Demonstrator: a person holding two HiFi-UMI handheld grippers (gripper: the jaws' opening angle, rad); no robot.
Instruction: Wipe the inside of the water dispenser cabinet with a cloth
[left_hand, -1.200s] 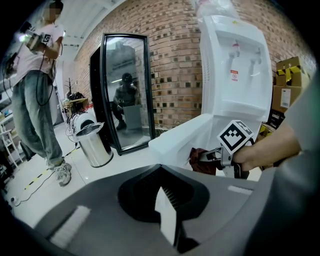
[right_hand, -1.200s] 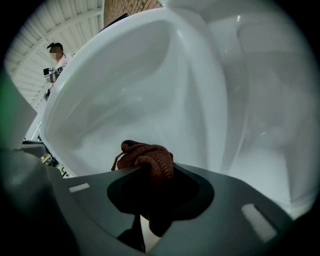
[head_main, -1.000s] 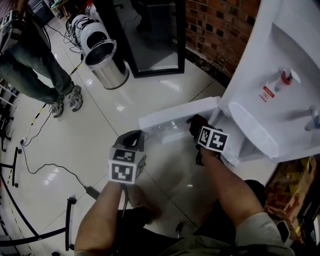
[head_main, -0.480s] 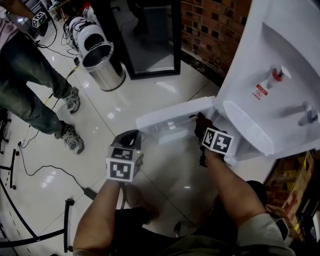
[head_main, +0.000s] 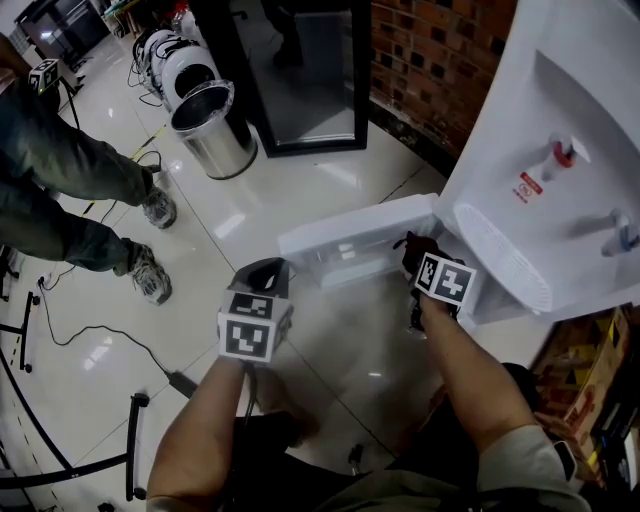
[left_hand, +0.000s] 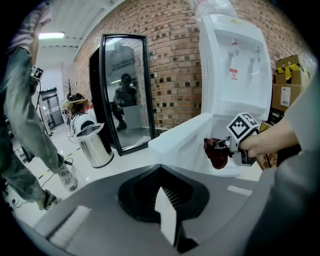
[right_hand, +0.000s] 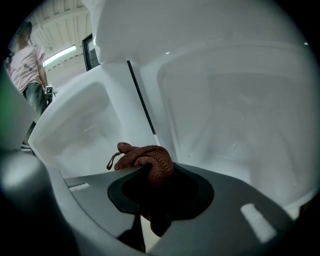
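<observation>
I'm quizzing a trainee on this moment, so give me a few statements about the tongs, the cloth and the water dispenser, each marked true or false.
1. The right tongs grip a reddish-brown knitted cloth. True.
2. The left tongs are open around a sponge. False: they are shut and empty.
3. The lower cabinet door of the white plastic water dispenser is closed. False: it stands open.
4. A round shiny steel bin stands on the glossy floor. True.
</observation>
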